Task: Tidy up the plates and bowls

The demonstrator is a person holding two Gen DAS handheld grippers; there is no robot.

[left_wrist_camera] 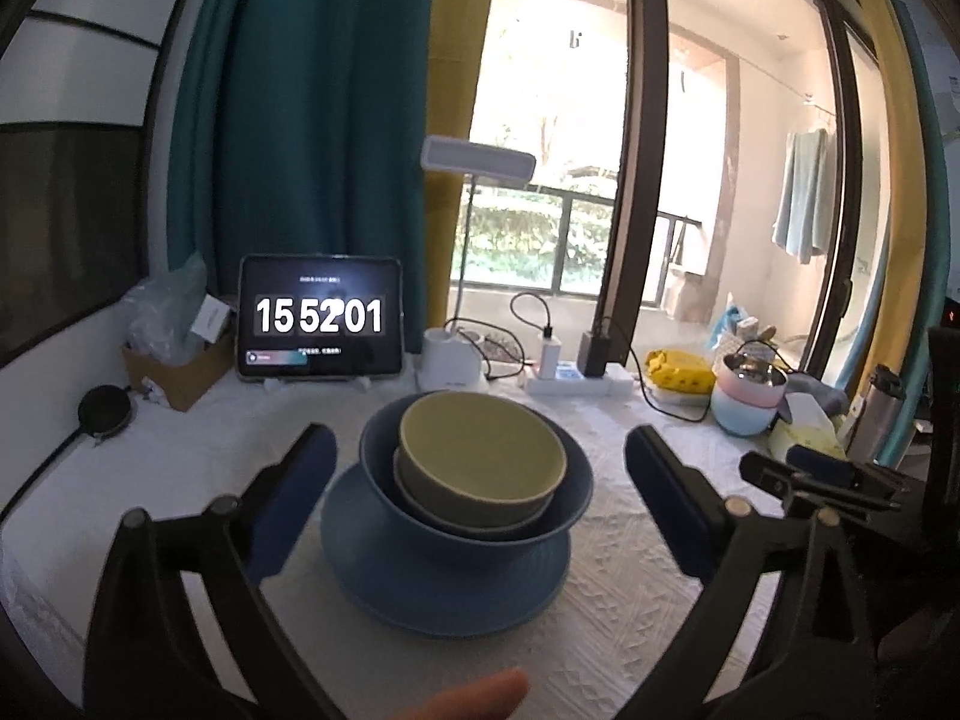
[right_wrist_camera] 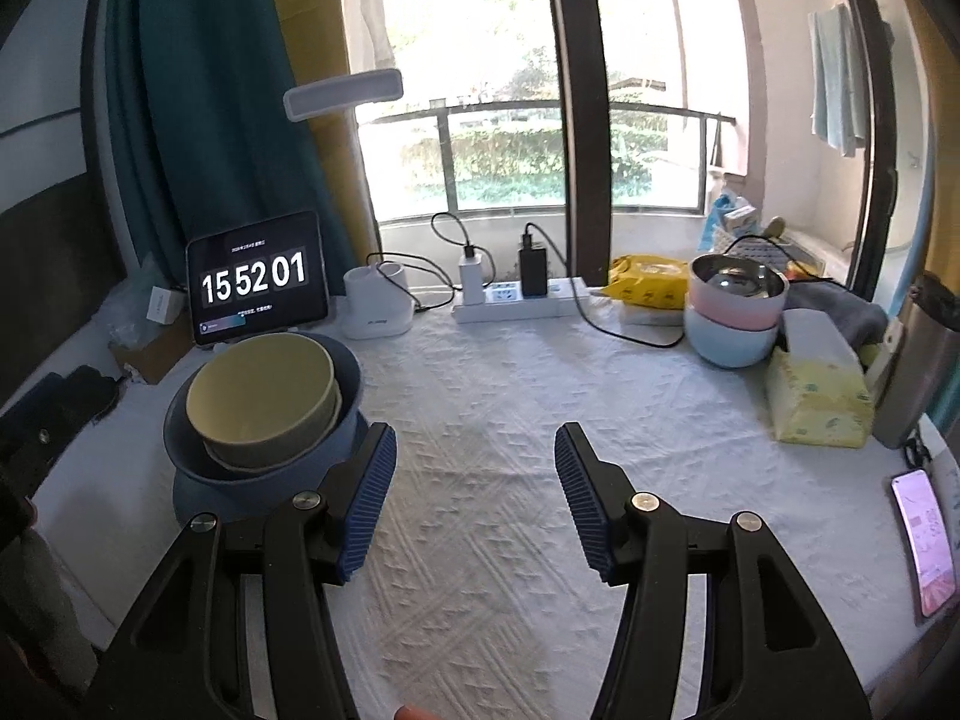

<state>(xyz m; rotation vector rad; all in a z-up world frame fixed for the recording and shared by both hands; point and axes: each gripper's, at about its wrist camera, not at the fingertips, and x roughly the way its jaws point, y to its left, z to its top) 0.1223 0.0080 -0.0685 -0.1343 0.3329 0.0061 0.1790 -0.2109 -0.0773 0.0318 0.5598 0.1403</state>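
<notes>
Left wrist: white textured tablecloth [left_wrist_camera: 600,588], bright window [left_wrist_camera: 540,120].

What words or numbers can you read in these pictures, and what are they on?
"15 52 01": big white digits on the tablet screen.
Small lines above and below those digits: too small to read.
Print on the white lamp base, the small white box and the phone screen: too blurred to read.

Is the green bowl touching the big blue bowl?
Touching. In the left wrist view the green bowl sits tilted inside the blue bowl, its lower side resting against the inner wall with no gap visible.
</notes>
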